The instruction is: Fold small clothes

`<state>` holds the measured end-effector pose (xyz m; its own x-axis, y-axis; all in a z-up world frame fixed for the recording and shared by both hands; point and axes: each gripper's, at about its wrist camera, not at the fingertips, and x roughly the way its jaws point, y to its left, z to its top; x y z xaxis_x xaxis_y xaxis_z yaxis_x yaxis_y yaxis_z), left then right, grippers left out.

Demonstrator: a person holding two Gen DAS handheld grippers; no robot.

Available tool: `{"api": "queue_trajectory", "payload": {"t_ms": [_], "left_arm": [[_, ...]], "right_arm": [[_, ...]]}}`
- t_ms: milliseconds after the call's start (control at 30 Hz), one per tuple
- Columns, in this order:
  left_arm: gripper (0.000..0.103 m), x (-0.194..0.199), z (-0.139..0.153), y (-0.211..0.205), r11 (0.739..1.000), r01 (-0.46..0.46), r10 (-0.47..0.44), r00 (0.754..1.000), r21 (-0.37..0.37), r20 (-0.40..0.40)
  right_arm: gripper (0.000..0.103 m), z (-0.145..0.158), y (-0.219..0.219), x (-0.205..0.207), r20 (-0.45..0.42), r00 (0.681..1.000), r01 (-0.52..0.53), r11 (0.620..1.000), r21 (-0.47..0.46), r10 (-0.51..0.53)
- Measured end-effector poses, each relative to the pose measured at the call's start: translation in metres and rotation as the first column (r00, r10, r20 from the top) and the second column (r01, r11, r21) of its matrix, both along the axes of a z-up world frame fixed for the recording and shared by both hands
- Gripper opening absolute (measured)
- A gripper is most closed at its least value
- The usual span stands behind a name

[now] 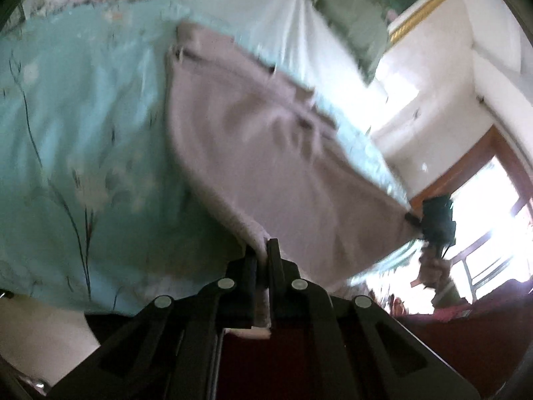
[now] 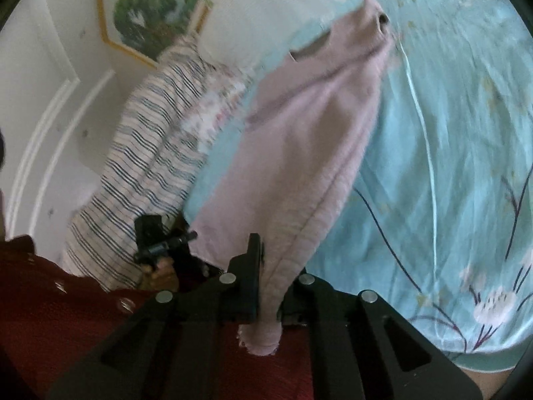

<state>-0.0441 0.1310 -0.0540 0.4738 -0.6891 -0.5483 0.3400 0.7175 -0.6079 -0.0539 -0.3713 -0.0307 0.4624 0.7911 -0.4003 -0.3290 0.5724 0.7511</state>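
Note:
A small pink garment (image 1: 266,140) hangs stretched above the teal floral bedsheet (image 1: 66,116). In the left wrist view my left gripper (image 1: 261,247) is shut on one edge of it at the bottom centre. The right gripper (image 1: 414,217) pinches the far corner at the right, held by a hand. In the right wrist view the same pink garment (image 2: 299,140) runs from my right gripper (image 2: 273,261) up to the top. The jaws are shut on its thick bunched hem, which sticks out behind them. The left gripper (image 2: 190,235) grips the other corner at the left.
A striped pillow (image 2: 140,153) and floral bedding (image 2: 213,113) lie along the bed's left side. A gold-framed painting (image 2: 150,10) hangs on the white wall. A wood-framed window (image 1: 493,180) glares at the right. The person's dark red clothing (image 2: 50,300) fills the bottom of both views.

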Motion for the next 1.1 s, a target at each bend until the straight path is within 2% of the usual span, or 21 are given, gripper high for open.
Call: {"api": "queue_trajectory", "payload": {"t_ms": [133, 300, 500, 633, 800, 900, 1100], "left_arm": [[0.003, 0.019, 0.035, 0.007, 0.995, -0.079, 0.084, 0.992, -0.052, 0.096], [0.003, 0.073, 0.08, 0.008, 0.975, -0.19, 0.21, 0.955, -0.112, 0.208], [0.002, 0.154, 0.12, -0.01, 0.954, -0.287, 0.299, 0.912, -0.086, 0.282], [0.002, 0.224, 0.133, -0.027, 0.943, -0.331, 0.325, 0.895, -0.035, 0.304], [0.002, 0.303, 0.123, -0.037, 0.933, -0.359, 0.336, 0.899, 0.035, 0.28], [0.002, 0.344, 0.105, -0.042, 0.92, -0.379, 0.345, 0.903, 0.099, 0.255], [0.002, 0.397, 0.059, -0.044, 0.886, -0.412, 0.374, 0.906, 0.211, 0.198]], "right_arm": [[0.008, 0.026, 0.004, 0.018, 0.067, 0.998, 0.016, 1.0, 0.024, -0.017], [0.008, 0.057, 0.003, 0.054, 0.145, 0.987, 0.061, 0.998, 0.025, -0.064], [0.008, 0.091, -0.013, 0.125, 0.224, 0.96, 0.171, 0.985, -0.006, -0.165], [0.008, 0.098, -0.023, 0.193, 0.212, 0.949, 0.249, 0.967, -0.057, -0.232], [0.008, 0.085, -0.035, 0.271, 0.151, 0.946, 0.305, 0.945, -0.118, -0.287], [0.008, 0.071, -0.039, 0.306, 0.114, 0.947, 0.315, 0.935, -0.164, -0.299], [0.008, 0.031, -0.035, 0.366, 0.012, 0.949, 0.309, 0.922, -0.234, -0.315]]}}
